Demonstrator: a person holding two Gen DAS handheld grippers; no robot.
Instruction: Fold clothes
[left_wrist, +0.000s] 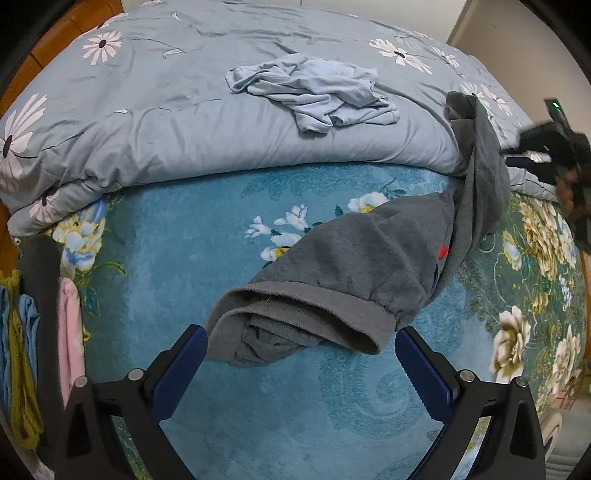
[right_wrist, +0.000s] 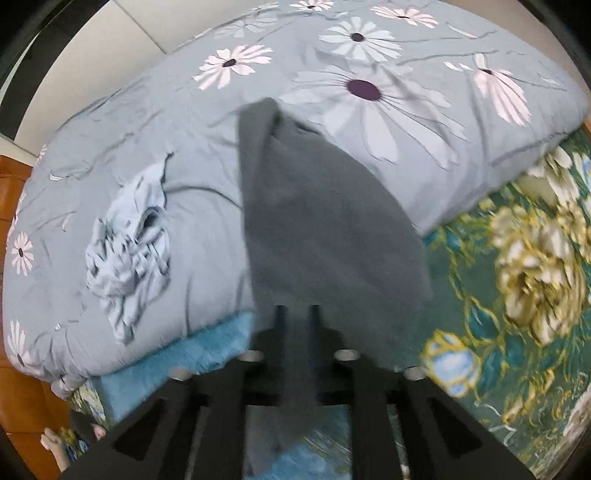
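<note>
- The gray sweatshirt (left_wrist: 362, 254) lies crumpled on the teal blanket (left_wrist: 184, 266), its sleeve stretching toward 1 o'clock.
- The left gripper (left_wrist: 301, 354) is spread wide.
- The right gripper (right_wrist: 297, 317) pinches gray cloth.

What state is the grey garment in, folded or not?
Not folded. The grey garment lies bunched on the blanket, one end lifted in the shut right claw; the open left claw flanks its cuff.

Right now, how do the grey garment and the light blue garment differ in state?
The grey garment is dark and stretched out, pinched in the right gripper; the light blue garment is pale, crumpled and untouched. The grey one reaches down onto the teal blanket; the blue one lies on the quilt. Neither is folded.
</note>
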